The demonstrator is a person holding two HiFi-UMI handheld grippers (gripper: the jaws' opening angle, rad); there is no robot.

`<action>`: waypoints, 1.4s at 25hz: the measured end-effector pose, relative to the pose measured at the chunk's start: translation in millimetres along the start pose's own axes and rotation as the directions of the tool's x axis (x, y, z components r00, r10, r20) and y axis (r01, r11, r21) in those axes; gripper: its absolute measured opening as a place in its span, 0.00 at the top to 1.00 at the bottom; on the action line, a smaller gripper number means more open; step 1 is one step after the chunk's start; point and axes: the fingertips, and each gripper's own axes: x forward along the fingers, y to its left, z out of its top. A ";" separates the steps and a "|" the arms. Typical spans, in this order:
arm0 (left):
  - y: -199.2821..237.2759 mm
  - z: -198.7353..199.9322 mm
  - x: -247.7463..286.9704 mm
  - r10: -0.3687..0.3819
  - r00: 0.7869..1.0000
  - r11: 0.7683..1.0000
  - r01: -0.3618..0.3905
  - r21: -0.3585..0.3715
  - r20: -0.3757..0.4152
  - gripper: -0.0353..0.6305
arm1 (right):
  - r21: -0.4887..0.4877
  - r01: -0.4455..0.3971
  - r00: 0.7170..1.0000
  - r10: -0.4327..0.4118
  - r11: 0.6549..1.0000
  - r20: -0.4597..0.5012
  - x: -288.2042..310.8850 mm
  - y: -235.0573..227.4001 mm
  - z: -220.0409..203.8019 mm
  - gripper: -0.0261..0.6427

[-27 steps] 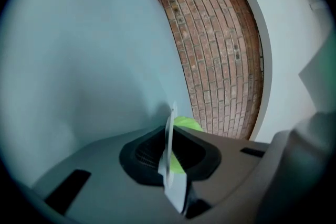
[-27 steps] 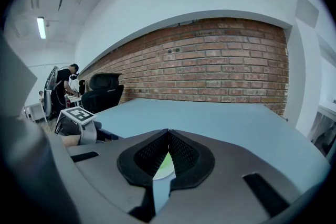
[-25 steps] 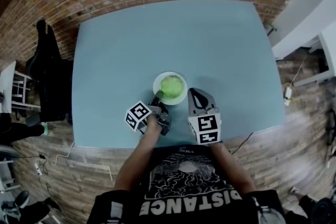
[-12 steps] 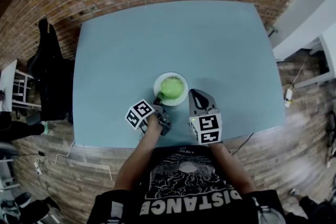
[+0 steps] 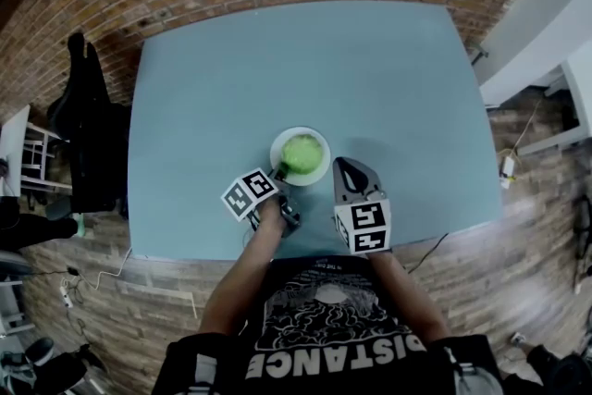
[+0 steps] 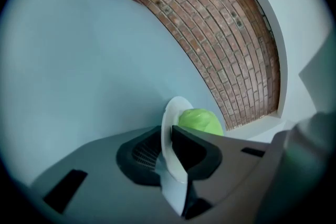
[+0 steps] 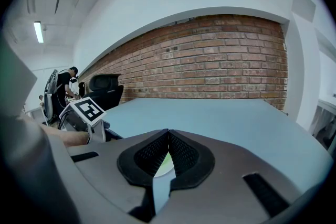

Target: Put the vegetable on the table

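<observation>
The vegetable is not yet on the tabletop. It sits on a white plate that stands close to the front edge, the one nearest the person, about midway between the two front corners. The left gripper has its jaws pinched on the near left rim of that plate. In the left gripper view the thin white rim runs straight between the two dark pads of the gripper, with the vegetable just behind it. The right gripper waits just beside the plate's right side, low over the tabletop. Its jaws are pressed together at the tips with nothing between them. By my reading the step in hand is steadying or taking hold of the plate, and the transfer itself has not begun. The next move would call either for the right jaws to spread wide enough to take a round body, or for the left gripper to tip the plate so the vegetable rolls off onto the bare blue surface. I cannot tell whether the plate is lifted or flat on the tabletop. The vegetable is a pale green ball, smooth and rounded like a small cabbage or lettuce head. It fills most of the plate and would likely roll once free.
</observation>
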 end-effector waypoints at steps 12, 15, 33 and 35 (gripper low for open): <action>-0.9 2.1 -0.9 0.100 0.995 0.980 -0.095 0.175 -0.019 0.85 | 0.008 -0.008 1.000 0.008 1.000 -0.007 -3.1 -1.0 -2.9 0.95; -0.1 2.4 -2.1 0.140 0.990 0.962 -0.134 0.239 -0.010 0.84 | 0.015 -0.012 1.000 0.012 1.000 -0.013 -4.7 -1.4 -6.0 0.95; 2.2 12.3 -5.8 0.302 0.949 0.798 -0.305 0.519 0.092 0.83 | 0.026 -0.009 1.000 0.009 1.000 -0.006 -17.0 0.2 -14.7 0.95; 0.0 19.4 -9.1 0.306 0.942 0.763 -0.329 0.556 0.138 0.83 | 0.024 -0.007 1.000 0.007 1.000 -0.008 -18.4 0.4 -16.1 0.95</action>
